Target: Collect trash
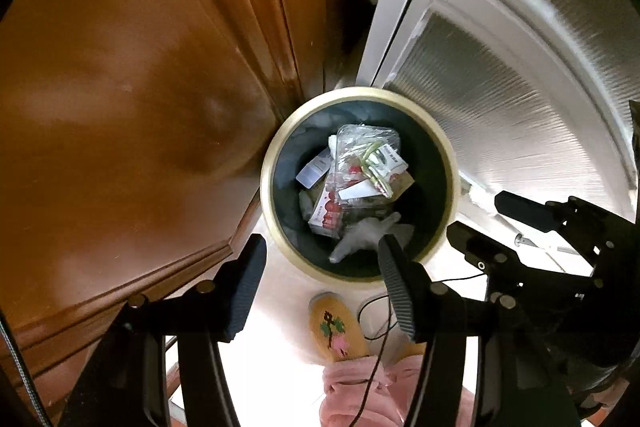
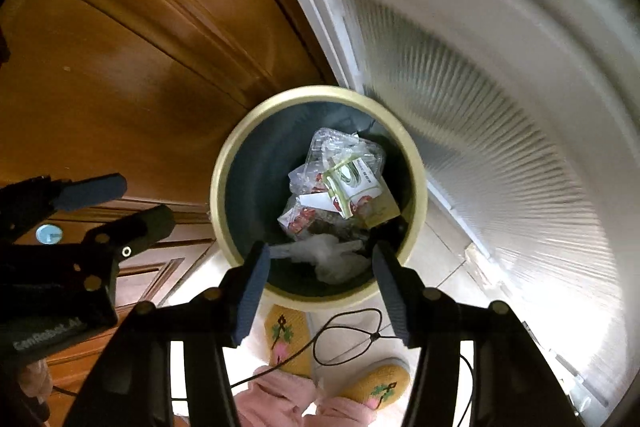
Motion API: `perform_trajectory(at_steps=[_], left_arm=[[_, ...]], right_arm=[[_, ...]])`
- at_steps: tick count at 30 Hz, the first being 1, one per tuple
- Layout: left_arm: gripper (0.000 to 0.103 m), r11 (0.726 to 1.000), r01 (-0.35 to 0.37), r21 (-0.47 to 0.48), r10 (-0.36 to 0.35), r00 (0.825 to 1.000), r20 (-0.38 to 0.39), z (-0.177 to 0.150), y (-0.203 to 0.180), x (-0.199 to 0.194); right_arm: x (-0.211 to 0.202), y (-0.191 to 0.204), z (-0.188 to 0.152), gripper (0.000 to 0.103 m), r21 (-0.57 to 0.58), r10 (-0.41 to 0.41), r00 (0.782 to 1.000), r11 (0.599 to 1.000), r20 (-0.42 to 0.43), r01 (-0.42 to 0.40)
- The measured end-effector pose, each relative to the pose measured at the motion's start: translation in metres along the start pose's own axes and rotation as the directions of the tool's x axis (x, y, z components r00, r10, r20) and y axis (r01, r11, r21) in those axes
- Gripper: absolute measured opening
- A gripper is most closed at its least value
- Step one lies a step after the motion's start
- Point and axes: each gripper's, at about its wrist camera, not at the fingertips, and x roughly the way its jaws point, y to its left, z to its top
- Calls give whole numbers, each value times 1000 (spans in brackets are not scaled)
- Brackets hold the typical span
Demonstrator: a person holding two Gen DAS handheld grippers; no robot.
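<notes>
Round bin (image 1: 450, 163) sits on the floor, wedged between wooden cabinet (image 1: 120, 87) left and white door (image 1: 520, 67) right; crumpled wrappers and white plastic trash (image 2: 328, 255) lie inside; left gripper (image 1: 322, 275) and right gripper (image 2: 320, 279) both spread, empty, above the near rim

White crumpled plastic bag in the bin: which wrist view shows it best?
Right wrist. The white plastic bag lies unobstructed between that view's open tongs, near the trash bin rim. In the left wrist view the same bag is smaller, and one finger of the left tongs covers its right edge.
</notes>
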Motion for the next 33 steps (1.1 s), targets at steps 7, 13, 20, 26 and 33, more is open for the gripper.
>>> perform_trajectory(at_steps=[7,13,20,26,33], left_arm=[[57,999,29,-21,-28,999,37,-5,-4,-60],[57,998,49,-33,-46,995,92,-10,-10,-135],[57,999,23,-36,-16,986,168,-17,-19,-237],[58,998,8,-58,6,972,236,-22,-26,-328],[58,997,-5,-75,29,945,325,-30,-29,-420]], right_arm=[[-66,11,-1,54,6,-25,998,1000,64,25],[-139,25,-8,54,-1,-50,990,999,129,50],[-242,40,-13,54,23,-37,977,999,209,33],[-331,62,-14,54,0,-29,958,1000,285,31],[-418,80,-14,54,-14,-11,930,1000,368,18]])
